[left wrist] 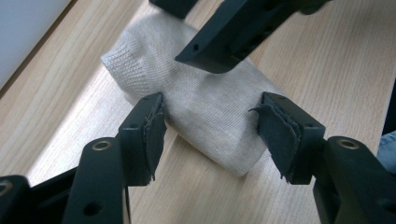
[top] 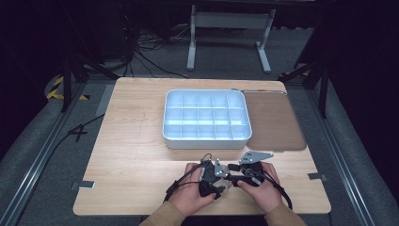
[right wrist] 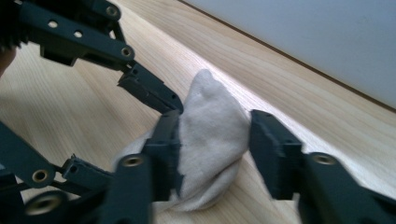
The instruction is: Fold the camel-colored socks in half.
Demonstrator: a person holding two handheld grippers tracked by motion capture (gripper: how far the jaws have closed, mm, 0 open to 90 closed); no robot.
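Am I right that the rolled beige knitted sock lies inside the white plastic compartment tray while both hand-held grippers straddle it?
Not quite: the rolled beige knitted sock lies on the light wooden table, in front of the white plastic compartment tray, as the high view shows. Both hand-held grippers, left and right, do straddle it.

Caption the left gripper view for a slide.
Left gripper open astride a folded beige sock lying on the wooden table.

Dark room, grey carpet floor [top: 42,141], cables [top: 150,56].
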